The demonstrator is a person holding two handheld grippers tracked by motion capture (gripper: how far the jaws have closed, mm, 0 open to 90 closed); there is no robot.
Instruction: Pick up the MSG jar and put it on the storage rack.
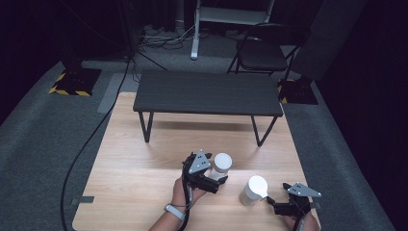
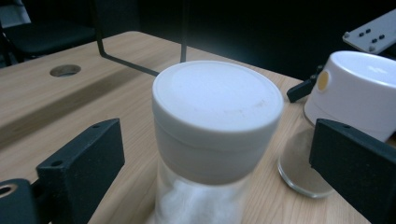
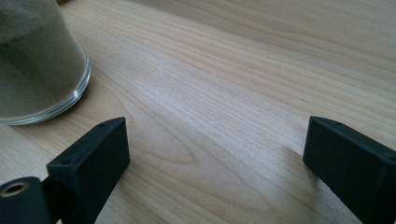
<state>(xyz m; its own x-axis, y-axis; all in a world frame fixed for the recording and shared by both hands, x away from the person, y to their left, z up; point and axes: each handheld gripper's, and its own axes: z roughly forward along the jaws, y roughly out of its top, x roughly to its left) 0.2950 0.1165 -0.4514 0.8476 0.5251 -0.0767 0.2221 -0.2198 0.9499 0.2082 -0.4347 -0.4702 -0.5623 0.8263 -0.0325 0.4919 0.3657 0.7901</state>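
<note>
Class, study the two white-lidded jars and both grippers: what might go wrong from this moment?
1. The left gripper straddles the near jar with gaps on both sides; closing off-centre might tip it.
2. The second jar stands close by, so a swing could knock it.
3. The right gripper, open beside that jar, might nudge it towards the table edge.

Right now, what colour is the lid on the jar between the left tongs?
White lid, clearest in the left gripper view.
</note>
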